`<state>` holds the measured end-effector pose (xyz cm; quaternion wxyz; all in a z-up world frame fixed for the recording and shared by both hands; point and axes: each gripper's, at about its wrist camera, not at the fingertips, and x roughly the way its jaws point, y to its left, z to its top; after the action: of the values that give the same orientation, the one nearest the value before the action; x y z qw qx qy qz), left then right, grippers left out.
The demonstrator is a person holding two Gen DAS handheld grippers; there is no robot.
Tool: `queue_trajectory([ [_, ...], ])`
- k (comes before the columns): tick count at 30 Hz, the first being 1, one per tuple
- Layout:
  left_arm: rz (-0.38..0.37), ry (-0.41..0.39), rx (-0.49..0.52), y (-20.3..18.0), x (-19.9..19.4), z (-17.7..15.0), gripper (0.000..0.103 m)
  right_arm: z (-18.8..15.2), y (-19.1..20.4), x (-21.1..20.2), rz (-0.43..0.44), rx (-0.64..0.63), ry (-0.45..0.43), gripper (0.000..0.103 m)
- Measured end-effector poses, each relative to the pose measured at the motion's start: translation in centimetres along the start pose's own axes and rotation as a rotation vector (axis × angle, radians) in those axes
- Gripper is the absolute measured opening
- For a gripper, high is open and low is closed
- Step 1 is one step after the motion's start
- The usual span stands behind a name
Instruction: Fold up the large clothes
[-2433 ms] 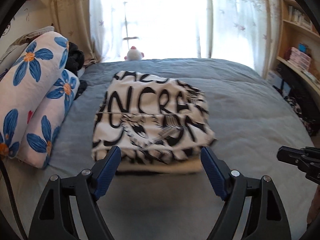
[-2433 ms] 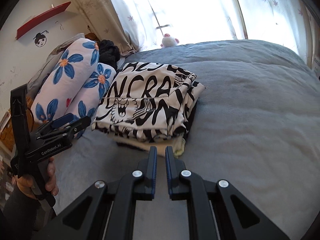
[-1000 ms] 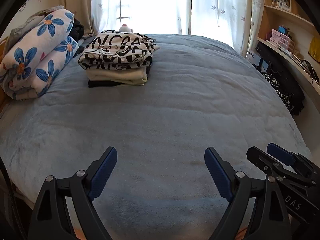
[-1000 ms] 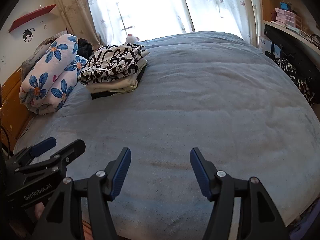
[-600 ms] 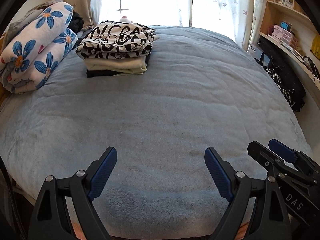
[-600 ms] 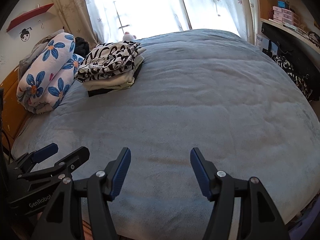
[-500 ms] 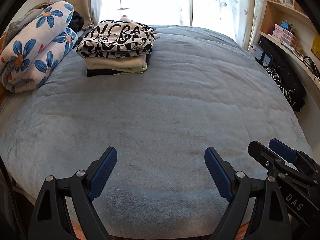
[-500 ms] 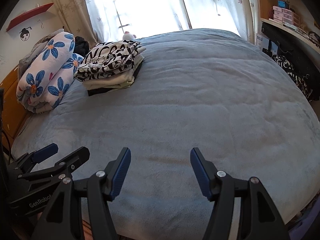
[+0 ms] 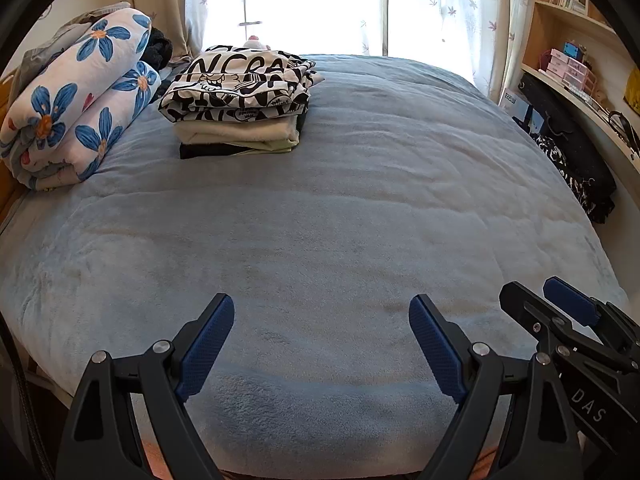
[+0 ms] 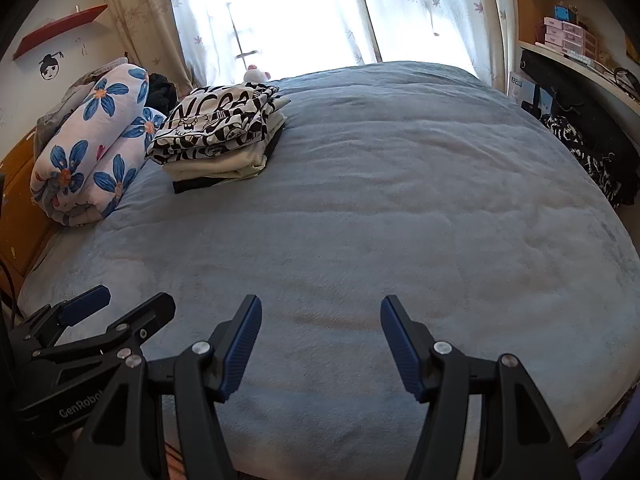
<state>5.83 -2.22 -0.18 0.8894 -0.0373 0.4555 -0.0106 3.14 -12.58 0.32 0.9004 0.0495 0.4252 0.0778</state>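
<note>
One black garment [image 9: 208, 150], perhaps trousers, mostly buried.

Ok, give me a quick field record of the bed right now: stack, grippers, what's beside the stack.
surface: blue blanket covering the bed
stack: three folded garments, far left part of the bed
top layer: black-and-white printed garment
middle layer: cream garment
bottom layer: dark garment
beside stack: rolled floral quilt, to its left
left gripper: open, empty, over the near edge
right gripper: open, empty, over the near edge
</note>
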Motion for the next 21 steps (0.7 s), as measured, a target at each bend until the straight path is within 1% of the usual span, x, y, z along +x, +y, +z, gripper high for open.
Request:
queue_trajectory([
  [21, -0.004, 0.018, -0.007, 0.16, 0.25, -0.02, 0.088, 0.02, -0.35, 0.10, -0.001, 0.003, 0.001, 0.062],
])
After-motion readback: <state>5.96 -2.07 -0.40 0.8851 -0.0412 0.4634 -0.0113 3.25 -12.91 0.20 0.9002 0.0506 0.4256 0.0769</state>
